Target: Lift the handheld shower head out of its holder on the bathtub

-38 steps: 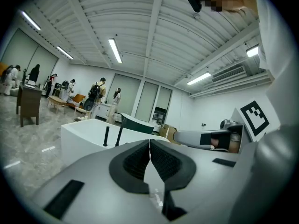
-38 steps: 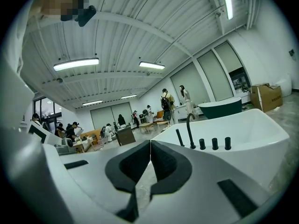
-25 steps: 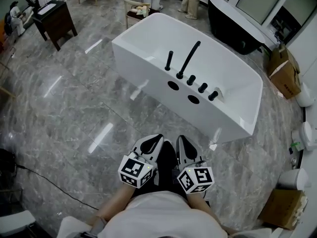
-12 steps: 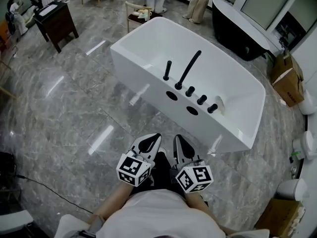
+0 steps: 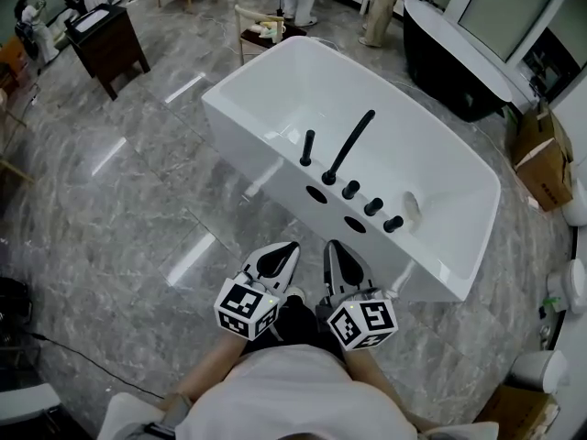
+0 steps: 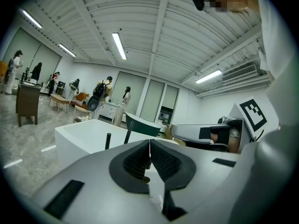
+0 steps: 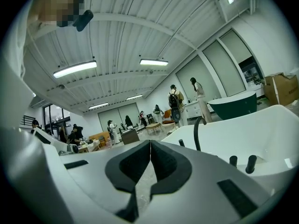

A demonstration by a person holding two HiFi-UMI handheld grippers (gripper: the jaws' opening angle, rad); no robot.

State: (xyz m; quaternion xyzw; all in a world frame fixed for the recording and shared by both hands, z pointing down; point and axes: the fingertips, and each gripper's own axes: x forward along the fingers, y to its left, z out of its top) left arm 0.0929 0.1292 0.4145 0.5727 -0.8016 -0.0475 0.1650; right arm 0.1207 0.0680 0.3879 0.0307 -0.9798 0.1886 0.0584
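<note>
A white bathtub (image 5: 240,154) stands on the marble floor ahead of me. On its near deck the black handheld shower head (image 5: 307,147) stands upright in its holder, left of the curved black spout (image 5: 348,145) and a row of black knobs (image 5: 371,207). My left gripper (image 5: 286,248) and right gripper (image 5: 334,247) are side by side close to my body, short of the tub, both shut and holding nothing. The left gripper view shows the shower head (image 6: 108,140) beyond the shut left gripper (image 6: 149,141). In the right gripper view it (image 7: 181,143) stands past the right gripper (image 7: 150,143).
A dark wooden cabinet (image 5: 105,39) stands at the far left, and a chair (image 5: 257,26) stands behind the tub. A black bathtub (image 5: 454,58) and cardboard boxes (image 5: 541,159) are at the back right. People (image 5: 381,7) stand at the back. White fixtures (image 5: 573,282) line the right edge.
Both grippers have moved forward toward the tub together, still shut. The tub and its black fittings now sit nearer to the grippers in the head view.
</note>
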